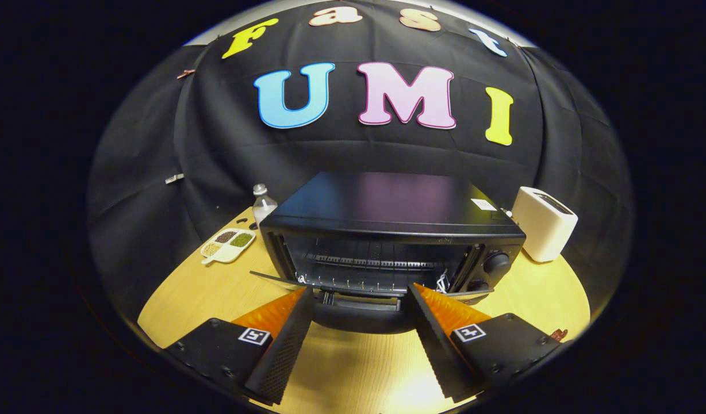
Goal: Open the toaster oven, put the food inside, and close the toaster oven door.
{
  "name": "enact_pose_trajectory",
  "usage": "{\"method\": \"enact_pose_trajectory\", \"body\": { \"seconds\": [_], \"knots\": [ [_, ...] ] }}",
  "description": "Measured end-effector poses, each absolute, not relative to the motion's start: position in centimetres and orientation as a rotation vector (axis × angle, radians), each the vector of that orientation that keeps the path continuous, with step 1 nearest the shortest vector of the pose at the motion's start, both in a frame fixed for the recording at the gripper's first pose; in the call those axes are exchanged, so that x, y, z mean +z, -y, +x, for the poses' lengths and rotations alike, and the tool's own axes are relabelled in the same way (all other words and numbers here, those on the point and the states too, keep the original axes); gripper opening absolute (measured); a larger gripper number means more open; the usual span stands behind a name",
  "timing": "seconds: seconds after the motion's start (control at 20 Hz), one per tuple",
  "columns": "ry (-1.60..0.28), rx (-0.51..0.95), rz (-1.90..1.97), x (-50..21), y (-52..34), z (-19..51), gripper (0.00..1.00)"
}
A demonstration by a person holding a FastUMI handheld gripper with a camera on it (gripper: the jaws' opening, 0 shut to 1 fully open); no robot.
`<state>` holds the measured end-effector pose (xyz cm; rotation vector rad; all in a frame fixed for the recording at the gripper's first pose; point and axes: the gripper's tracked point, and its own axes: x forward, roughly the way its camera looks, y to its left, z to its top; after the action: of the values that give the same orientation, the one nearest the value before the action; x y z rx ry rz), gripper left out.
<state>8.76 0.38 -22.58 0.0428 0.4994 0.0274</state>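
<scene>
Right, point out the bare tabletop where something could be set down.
Bare wood lies between the open gripper fingers, short of the black toaster oven's lowered door, and between the oven and the divided snack dish. It is tighter between the oven and the cream toaster.

Your toaster oven (pixel 387 230) sits mid-table (pixel 353 368), door (pixel 359 296) dropped open toward you.
Bottle (pixel 263 202) and divided dish (pixel 228 245) lie left; toaster (pixel 544 223) stands right.
</scene>
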Motion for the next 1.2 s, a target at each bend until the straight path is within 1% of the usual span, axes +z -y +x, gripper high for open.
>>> {"method": "enact_pose_trajectory", "body": {
  "seconds": [0.35,0.5,0.6,0.75,0.9,1.2],
  "knots": [
    [-0.553,0.03,0.041,-26.0,-1.0,4.2,0.99],
    [-0.681,0.047,0.055,-30.7,-1.5,1.2,0.99],
    [-0.738,0.023,0.073,-32.8,-0.7,-0.6,0.99],
    [-0.684,0.001,0.075,-30.8,-0.1,-1.3,0.99],
    [-0.615,-0.001,0.052,-26.9,1.1,-1.3,0.99],
    [-0.506,-0.049,0.038,-18.9,6.8,-1.4,0.98]
  ]
}}
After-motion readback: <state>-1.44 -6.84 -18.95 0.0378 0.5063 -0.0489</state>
